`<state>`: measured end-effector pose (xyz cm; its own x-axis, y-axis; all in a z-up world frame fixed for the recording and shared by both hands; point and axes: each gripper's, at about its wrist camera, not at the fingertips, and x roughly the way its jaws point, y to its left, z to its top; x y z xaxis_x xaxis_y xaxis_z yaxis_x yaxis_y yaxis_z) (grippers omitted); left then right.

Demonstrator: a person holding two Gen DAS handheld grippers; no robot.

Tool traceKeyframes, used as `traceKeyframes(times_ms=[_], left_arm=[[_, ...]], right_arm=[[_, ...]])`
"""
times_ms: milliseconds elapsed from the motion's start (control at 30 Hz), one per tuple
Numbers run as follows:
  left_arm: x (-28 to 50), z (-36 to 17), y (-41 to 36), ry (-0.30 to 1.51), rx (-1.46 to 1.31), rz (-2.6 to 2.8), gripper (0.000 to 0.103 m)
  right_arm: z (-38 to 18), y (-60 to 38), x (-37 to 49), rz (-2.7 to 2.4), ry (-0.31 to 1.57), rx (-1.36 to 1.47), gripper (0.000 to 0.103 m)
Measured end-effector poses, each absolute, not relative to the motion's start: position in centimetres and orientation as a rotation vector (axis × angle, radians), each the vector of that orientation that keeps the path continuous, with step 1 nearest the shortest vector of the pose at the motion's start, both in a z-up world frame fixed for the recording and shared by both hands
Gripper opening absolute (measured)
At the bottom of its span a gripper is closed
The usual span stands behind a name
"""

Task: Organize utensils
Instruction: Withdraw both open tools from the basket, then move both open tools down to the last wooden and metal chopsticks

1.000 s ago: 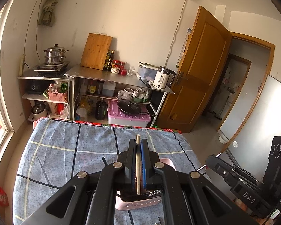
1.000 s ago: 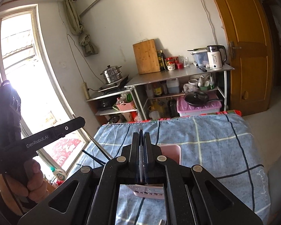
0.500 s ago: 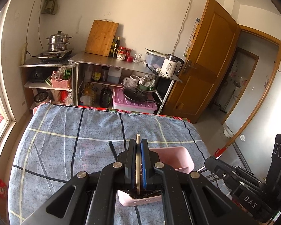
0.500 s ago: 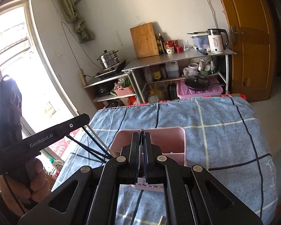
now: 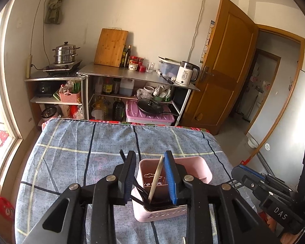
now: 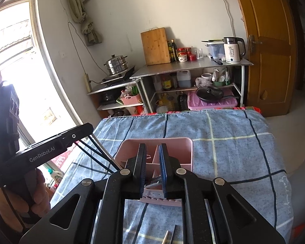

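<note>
A pink utensil holder point(image 5: 199, 166) stands on the blue checked cloth, and both grippers hover over it. In the left wrist view my left gripper point(image 5: 150, 154) has its jaws opening. A wooden chopstick point(image 5: 155, 180) leans loose against the blue pad, its lower end in the holder beside black chopsticks point(image 5: 139, 193). In the right wrist view my right gripper point(image 6: 152, 148) also has its jaws opening above the pink holder point(image 6: 185, 148). A metal utensil point(image 6: 153, 182) lies low in the holder between the finger bases, and no pad presses on it.
The black chopsticks point(image 6: 97, 154) lean out of the holder to the left, under the hand-held left device point(image 6: 40, 154). A wooden chopstick end point(image 6: 165, 236) lies on the cloth near me. Beyond the table's far edge stand steel shelves point(image 5: 132, 75) and a kettle point(image 5: 186, 75).
Both pairs of jaws were shut on thin utensils and have now parted. The wooden chopstick has dropped into the pink holder. Both cameras have tipped down, so the holder sits closer in view.
</note>
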<state>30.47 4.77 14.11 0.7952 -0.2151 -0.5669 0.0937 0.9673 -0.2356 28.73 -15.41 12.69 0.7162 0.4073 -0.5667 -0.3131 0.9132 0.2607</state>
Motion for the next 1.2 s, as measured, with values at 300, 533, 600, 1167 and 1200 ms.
traceKeyframes(times_ms=[300, 533, 600, 1167, 1200], left_arm=[[27.4, 14.6, 6.0, 0.598, -0.228, -0.144, 0.031], [22.5, 13.4, 5.9, 0.579, -0.273, -0.170, 0.031], [21.2, 12.5, 5.7, 0.588, -0.284, -0.179, 0.031], [11.9, 3.8, 1.9, 0.711, -0.249, -0.223, 0.031], [11.6, 3.5, 1.7, 0.719, -0.247, -0.226, 0.031]], right_arm=[[13.3, -17.0, 26.5, 0.395, 0.636, 0.148, 0.014], [12.6, -18.9, 23.2, 0.395, 0.626, 0.149, 0.014], [12.1, -19.4, 22.3, 0.392, 0.634, 0.156, 0.014], [5.1, -22.4, 14.3, 0.369, 0.756, 0.183, 0.014], [4.8, -22.3, 14.0, 0.371, 0.763, 0.180, 0.014]])
